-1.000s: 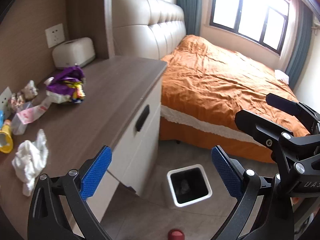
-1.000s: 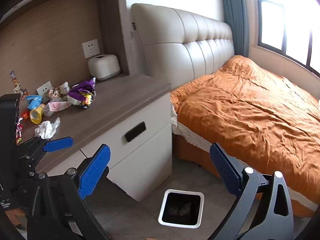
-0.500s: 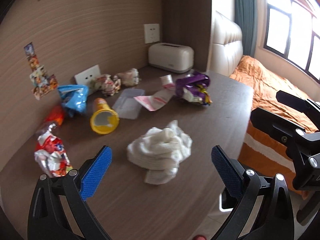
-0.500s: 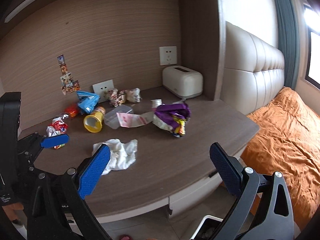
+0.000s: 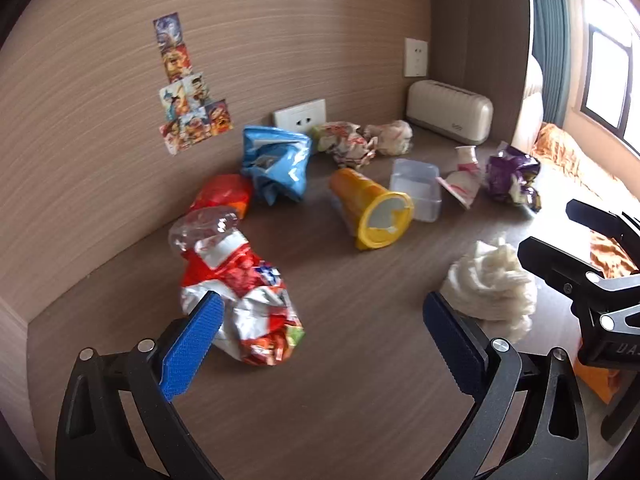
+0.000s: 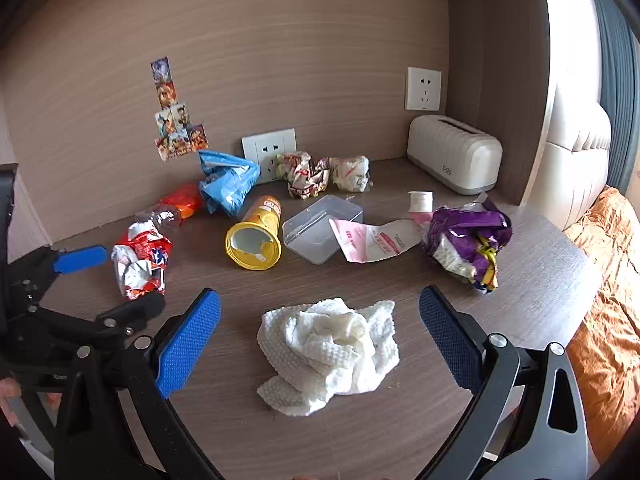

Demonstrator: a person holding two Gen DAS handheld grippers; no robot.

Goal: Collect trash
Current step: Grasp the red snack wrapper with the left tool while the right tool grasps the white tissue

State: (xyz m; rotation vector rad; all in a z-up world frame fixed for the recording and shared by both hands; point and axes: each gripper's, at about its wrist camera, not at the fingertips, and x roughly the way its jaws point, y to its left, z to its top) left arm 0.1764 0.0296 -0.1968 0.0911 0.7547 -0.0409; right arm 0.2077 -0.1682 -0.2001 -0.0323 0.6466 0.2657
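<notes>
Both tongs spread wide, holding nothing: right gripper over crumpled white tissue, left gripper beside red snack wrapper on desk.

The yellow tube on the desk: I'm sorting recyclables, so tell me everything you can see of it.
The yellow tube is a cylindrical snack canister, seemingly cardboard with a printed label. It lies on its side on the wooden desktop, open mouth toward the cameras, showing a pale lining and a torn scrap of seal at the rim. No lid is visible. The clear plastic box lies right beside its mouth; whether they touch is unclear.
</notes>
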